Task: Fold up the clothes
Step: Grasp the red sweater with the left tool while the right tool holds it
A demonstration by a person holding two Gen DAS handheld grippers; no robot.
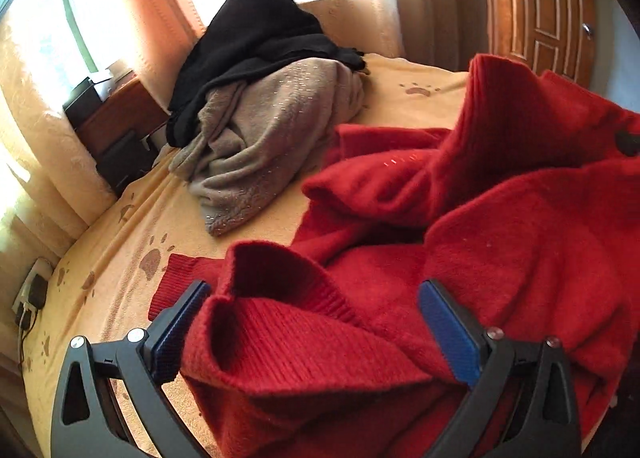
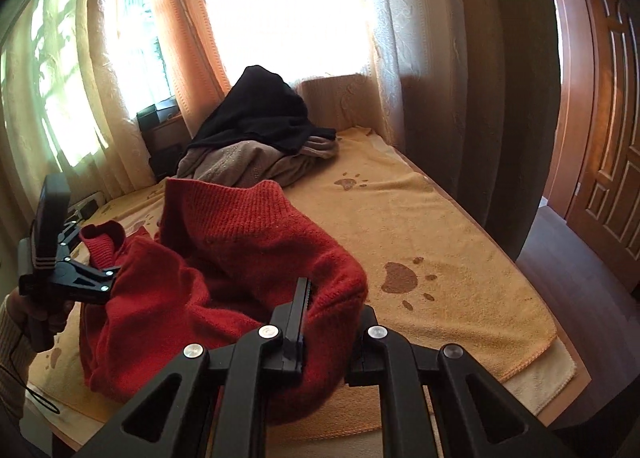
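A yellow blanket (image 2: 420, 225) printed with brown paw prints (image 2: 400, 278) covers the bed. Behind its far end hang pale curtains (image 2: 400, 37) over a bright window. Left of it stands a wooden nightstand (image 1: 120, 113); right, a panelled wooden door (image 2: 608, 129).

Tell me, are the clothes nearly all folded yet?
Not nearly. Nothing looks folded yet. The fuzzy red knit sweater is in hand: the right gripper has its jaws shut on it, and bunched fabric sits between the wide jaws of the left gripper. Still waiting on the yellow paw-print blanket are the black garment and the beige speckled garment, heaped together.
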